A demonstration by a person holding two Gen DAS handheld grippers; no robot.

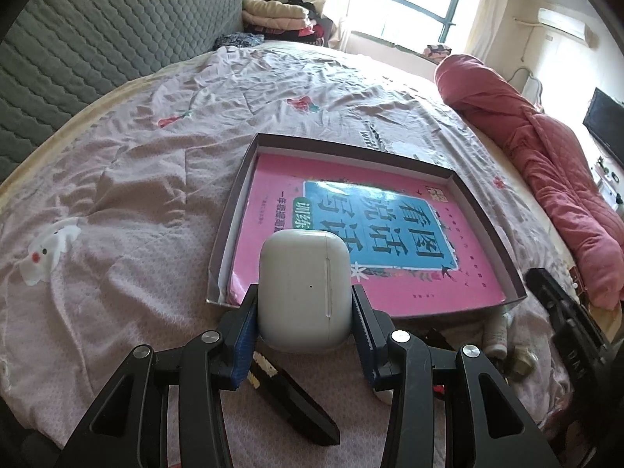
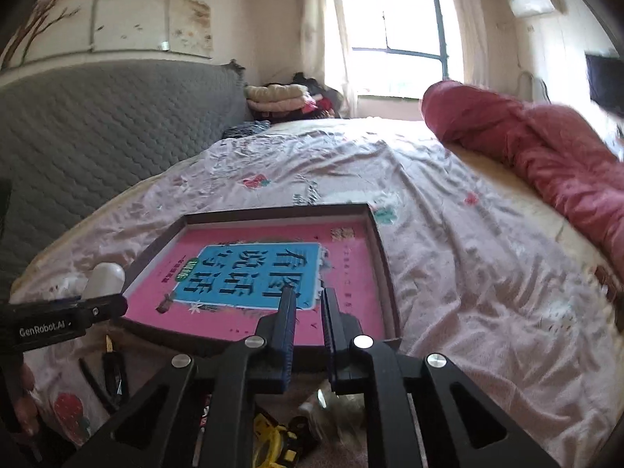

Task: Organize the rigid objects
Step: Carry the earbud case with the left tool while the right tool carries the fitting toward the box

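Note:
My left gripper point(image 1: 305, 300) is shut on a white earbuds case point(image 1: 304, 288) and holds it above the bed, just short of the near edge of a shallow brown box point(image 1: 483, 210). A pink book with a blue title panel point(image 1: 374, 234) lies flat in the box. The case point(image 2: 104, 279) and left gripper show at the left of the right wrist view. My right gripper point(image 2: 308, 296) hangs over the box's near edge point(image 2: 384, 269), jaws a narrow gap apart and empty.
Loose items lie on the bed near me: a black utility knife point(image 1: 296, 401), a small white bottle point(image 1: 497, 335), a brass-coloured piece point(image 1: 522, 360), a yellow tape measure point(image 2: 273, 440). A rolled red quilt point(image 1: 546, 171) lies along the right. Grey headboard point(image 1: 97, 39) at left.

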